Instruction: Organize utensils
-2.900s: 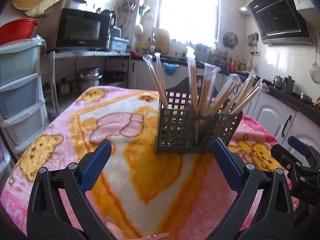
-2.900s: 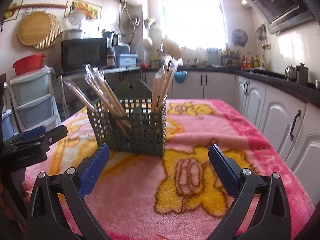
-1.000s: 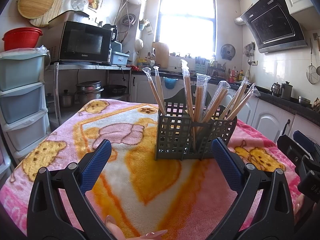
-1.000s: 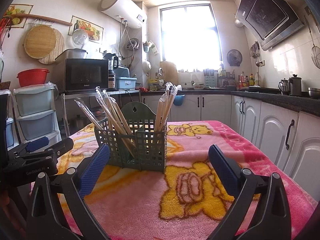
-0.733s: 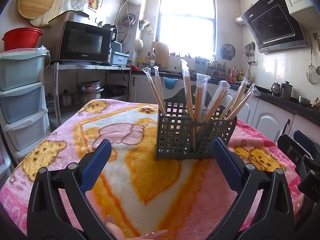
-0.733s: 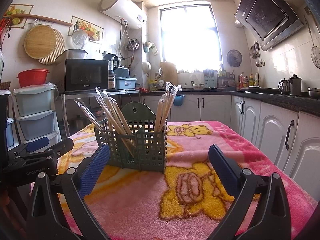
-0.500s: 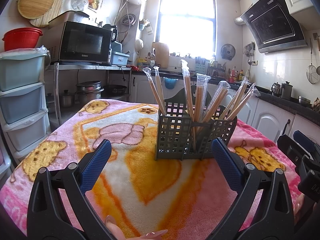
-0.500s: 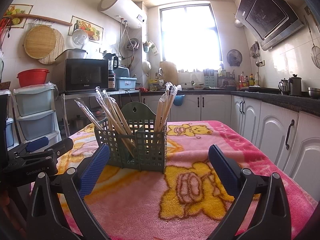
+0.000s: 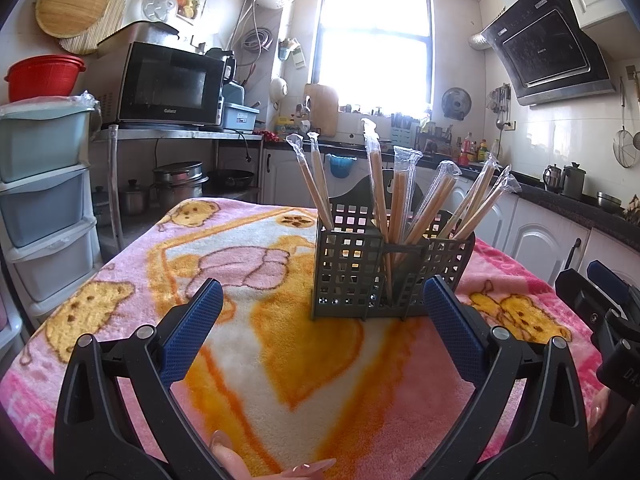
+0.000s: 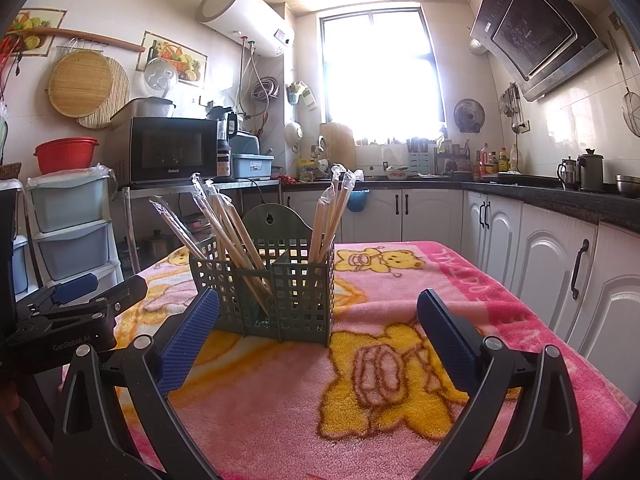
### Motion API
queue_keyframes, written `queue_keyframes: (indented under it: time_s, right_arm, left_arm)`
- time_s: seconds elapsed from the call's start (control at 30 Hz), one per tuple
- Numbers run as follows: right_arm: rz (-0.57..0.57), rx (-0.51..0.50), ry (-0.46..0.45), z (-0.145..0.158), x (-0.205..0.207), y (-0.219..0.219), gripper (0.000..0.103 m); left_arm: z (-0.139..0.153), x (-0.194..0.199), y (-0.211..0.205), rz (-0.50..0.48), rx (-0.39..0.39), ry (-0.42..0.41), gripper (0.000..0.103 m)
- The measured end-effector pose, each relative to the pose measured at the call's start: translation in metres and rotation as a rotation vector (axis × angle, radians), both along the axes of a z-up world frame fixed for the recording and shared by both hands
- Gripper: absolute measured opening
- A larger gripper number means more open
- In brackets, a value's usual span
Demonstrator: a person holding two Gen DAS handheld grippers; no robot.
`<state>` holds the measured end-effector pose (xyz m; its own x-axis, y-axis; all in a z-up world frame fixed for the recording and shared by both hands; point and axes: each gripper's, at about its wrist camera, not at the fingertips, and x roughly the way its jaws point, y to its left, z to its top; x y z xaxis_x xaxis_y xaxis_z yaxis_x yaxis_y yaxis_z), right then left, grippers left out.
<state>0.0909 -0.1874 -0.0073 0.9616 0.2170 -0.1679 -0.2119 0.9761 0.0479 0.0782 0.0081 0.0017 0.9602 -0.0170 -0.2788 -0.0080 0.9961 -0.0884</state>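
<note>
**Gripper hardware and visible hand: condition as seen**

Left gripper (image 9: pixel 322 326): two black plastic arms of open triangular frame, each with silver screw heads at the pivots. Fingers (image 9: pixel 188 334) carry blue pads with fine diamond texture. Right gripper (image 10: pixel 318 332): identical build and blue pads. White lettering "GenRobot.AI" shows on the left unit's black body in the right wrist view. Fingertips (image 9: pixel 230 456) bear long pale-pink glossy nails.

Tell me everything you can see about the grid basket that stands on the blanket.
The grid basket is grey-green, looks like plastic, and has square-holed walls and an inner divider. A taller arched back panel has a hanging hole. It stands upright on the pink cartoon blanket, ahead of both open grippers, which do not touch it. Wrapped chopsticks lean inside, fanned out in the compartments.
</note>
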Motion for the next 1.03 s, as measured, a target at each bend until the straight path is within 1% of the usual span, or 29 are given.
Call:
queue_keyframes:
  time_s: [0.37, 0.7, 0.8, 0.87, 0.9, 0.93, 0.97, 1.0, 1.03]
  right_arm:
    - [-0.005, 0.005, -0.003, 0.001, -0.002, -0.001, 0.097]
    - [-0.005, 0.006, -0.002, 0.001, -0.003, -0.002, 0.097]
    - [-0.007, 0.012, 0.005, 0.002, -0.002, -0.003, 0.097]
    - [-0.035, 0.022, 0.030, 0.004, 0.003, -0.009, 0.097]
    - [-0.055, 0.018, 0.052, 0.006, 0.008, -0.014, 0.097]
    - [-0.095, -0.001, 0.092, 0.007, 0.019, -0.022, 0.097]
    - [-0.141, -0.027, 0.148, 0.007, 0.032, -0.031, 0.097]
    - [-0.197, -0.065, 0.249, 0.004, 0.054, -0.043, 0.097]
    - [-0.230, -0.094, 0.333, -0.002, 0.071, -0.052, 0.097]
  left_arm:
    - [-0.001, 0.001, 0.001, -0.008, -0.010, 0.007, 0.093]
    - [-0.003, 0.005, 0.004, 0.008, -0.029, 0.032, 0.093]
    - [-0.004, 0.008, 0.009, 0.018, -0.049, 0.050, 0.093]
    - [-0.003, 0.012, 0.017, 0.033, -0.069, 0.087, 0.093]
    - [-0.002, 0.019, 0.028, 0.060, -0.071, 0.140, 0.093]
    - [-0.001, 0.025, 0.037, 0.076, -0.079, 0.172, 0.093]
    - [-0.001, 0.033, 0.057, 0.103, -0.102, 0.218, 0.093]
    - [-0.003, 0.043, 0.074, 0.135, -0.114, 0.274, 0.093]
    - [-0.007, 0.056, 0.093, 0.179, -0.107, 0.348, 0.093]
